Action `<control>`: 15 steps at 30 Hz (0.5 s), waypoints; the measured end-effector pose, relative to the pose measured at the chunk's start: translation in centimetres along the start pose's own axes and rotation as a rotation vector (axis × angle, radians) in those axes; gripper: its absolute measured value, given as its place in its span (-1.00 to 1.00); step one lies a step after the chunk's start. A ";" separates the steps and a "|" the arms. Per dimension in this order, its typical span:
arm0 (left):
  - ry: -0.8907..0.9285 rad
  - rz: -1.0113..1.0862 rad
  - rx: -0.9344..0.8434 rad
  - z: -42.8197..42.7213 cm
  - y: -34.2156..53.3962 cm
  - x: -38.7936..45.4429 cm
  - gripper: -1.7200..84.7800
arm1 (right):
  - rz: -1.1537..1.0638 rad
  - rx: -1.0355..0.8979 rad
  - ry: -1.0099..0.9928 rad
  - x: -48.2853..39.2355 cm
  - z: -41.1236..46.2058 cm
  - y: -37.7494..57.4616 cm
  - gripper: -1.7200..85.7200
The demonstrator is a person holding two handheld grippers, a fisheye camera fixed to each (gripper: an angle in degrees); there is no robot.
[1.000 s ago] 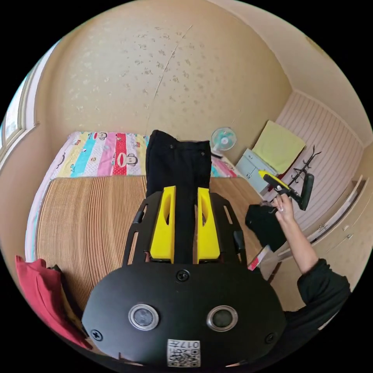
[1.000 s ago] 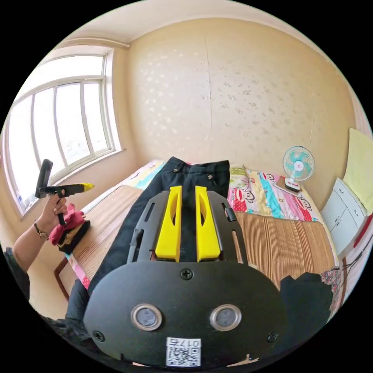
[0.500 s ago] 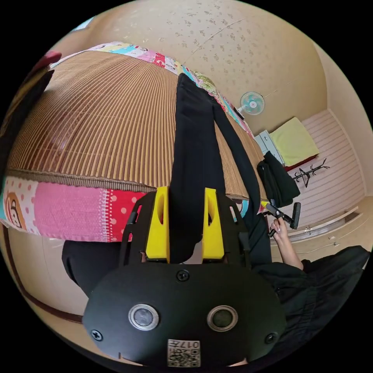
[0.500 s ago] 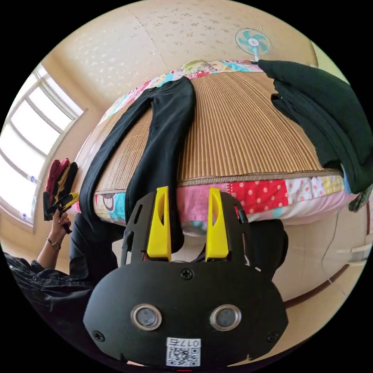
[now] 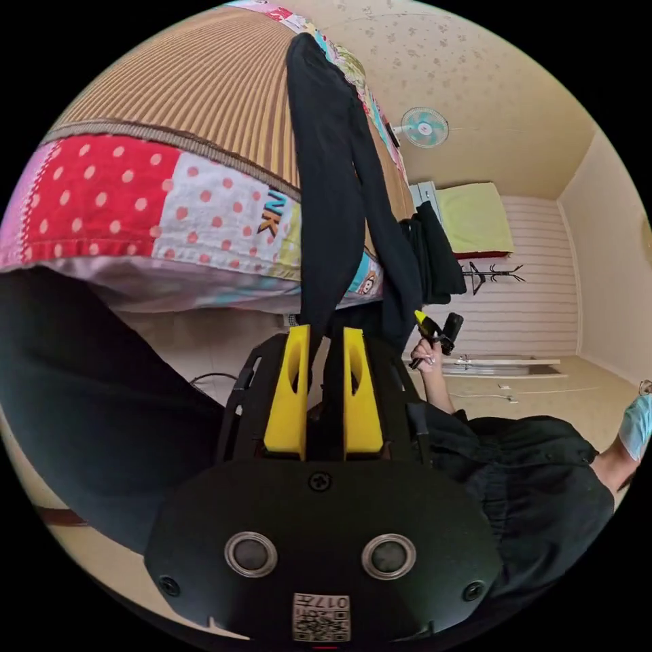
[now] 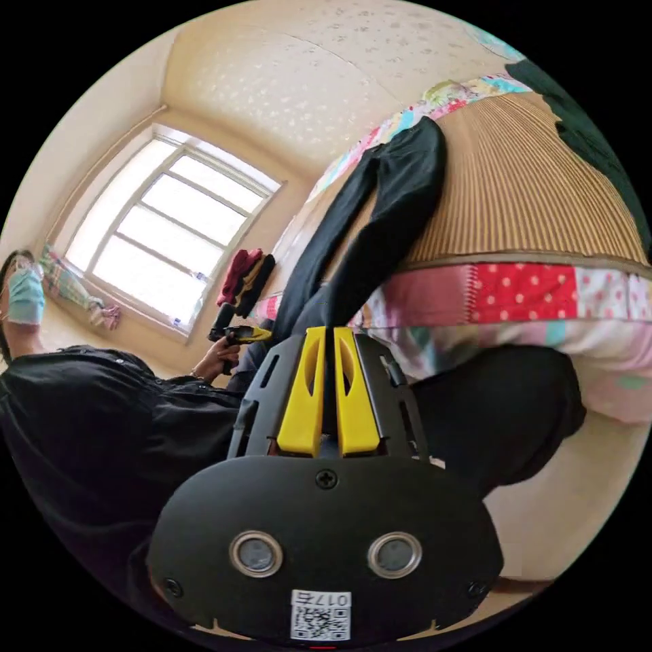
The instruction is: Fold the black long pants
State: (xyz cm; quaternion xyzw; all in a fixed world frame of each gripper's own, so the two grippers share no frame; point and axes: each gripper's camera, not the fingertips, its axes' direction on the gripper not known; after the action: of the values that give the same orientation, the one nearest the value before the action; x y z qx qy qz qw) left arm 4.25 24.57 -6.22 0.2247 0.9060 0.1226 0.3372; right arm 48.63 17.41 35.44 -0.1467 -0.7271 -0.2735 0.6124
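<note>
Black long pants [image 5: 326, 170]: lengthwise on the bed [image 5: 204, 88], cuffs hanging over its edge toward me. My left tool [image 5: 324, 339] and right tool [image 6: 327, 339] each clamp one cuff.

Pant hem [image 5: 324, 380] disappears between the left claw [image 5: 324, 333] jaws, grip point hidden. Same at right claw [image 6: 329, 334]: cloth [image 6: 331, 387] buried between the jaws. Waistband, far from both claws, cut off by frame edge. Dark pile [image 6: 584, 129] beyond right claw clipped, can't tell what garment.
</note>
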 end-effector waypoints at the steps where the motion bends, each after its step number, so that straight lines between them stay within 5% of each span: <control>1: -0.036 -0.016 0.066 -1.8 1.2 -0.2 -0.75 | 0.115 -0.057 0.148 1.0 -0.7 0.4 -0.90; 9: 0.109 0.282 0.138 -6.2 -1.5 10.9 -0.60 | -0.358 -0.043 0.155 -14.0 2.3 -1.2 -0.90; 15: -0.014 0.365 -0.128 0.7 -8.5 16.2 -0.55 | -0.444 -0.088 0.044 -16.7 9.6 -1.1 -0.90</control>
State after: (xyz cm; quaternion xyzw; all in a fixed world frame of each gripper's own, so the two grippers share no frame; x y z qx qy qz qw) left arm -8.95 25.18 -18.92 0.3641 0.8382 0.2376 0.3292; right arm 43.68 24.13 18.08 -0.0037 -0.7154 -0.4360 0.5460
